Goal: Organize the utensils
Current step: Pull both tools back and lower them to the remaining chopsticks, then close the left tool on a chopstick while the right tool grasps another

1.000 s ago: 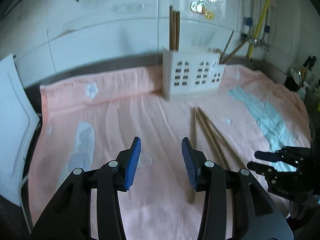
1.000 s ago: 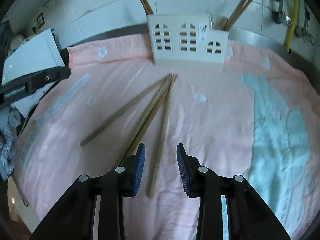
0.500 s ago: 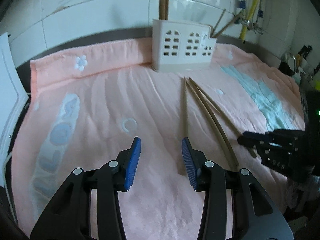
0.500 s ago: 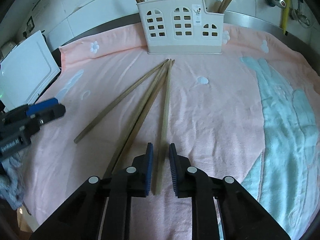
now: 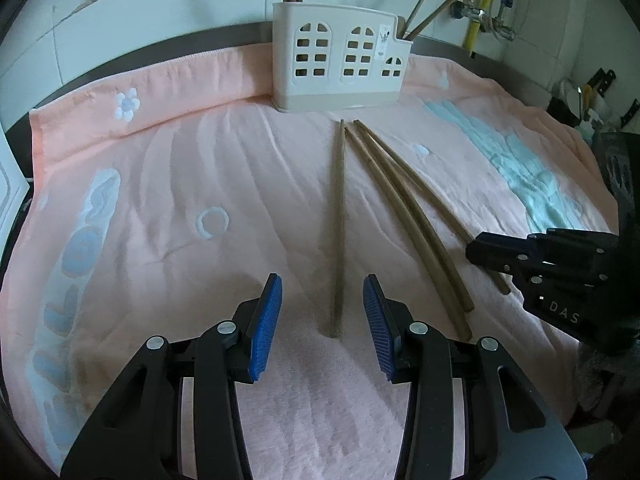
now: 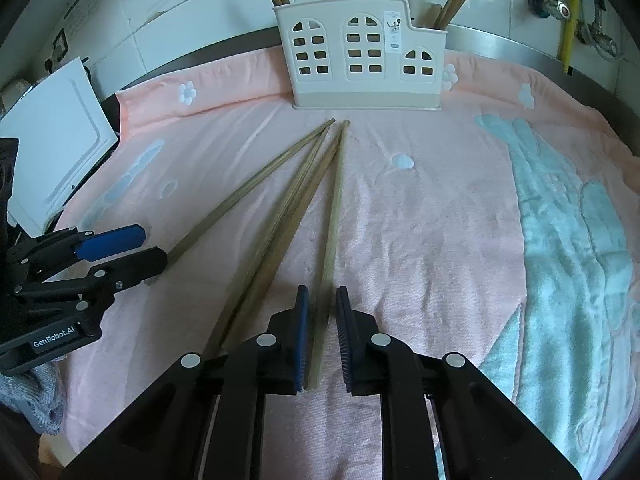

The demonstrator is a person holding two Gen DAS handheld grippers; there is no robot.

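Several wooden chopsticks lie fanned on the pink towel (image 5: 168, 168), tips toward a cream utensil holder (image 5: 340, 68), which also shows in the right wrist view (image 6: 362, 60). My left gripper (image 5: 322, 300) is open, its blue pads either side of the near end of the leftmost chopstick (image 5: 339, 220). My right gripper (image 6: 322, 320) is nearly closed around the near end of the rightmost chopstick (image 6: 334, 208), with narrow gaps at the pads. It also shows in the left wrist view (image 5: 520, 256). More chopsticks stand in the holder's end compartments.
A white board (image 6: 52, 136) leans at the towel's left edge. A tiled wall and a yellow pipe (image 5: 480, 12) stand behind the holder. Dark items (image 5: 592, 96) sit at the far right. The towel has a light blue pattern (image 6: 568, 240) on its right.
Both grippers moved forward and down toward the chopsticks. The left now straddles the leftmost chopstick's end. The right jaws narrowed around the rightmost chopstick.
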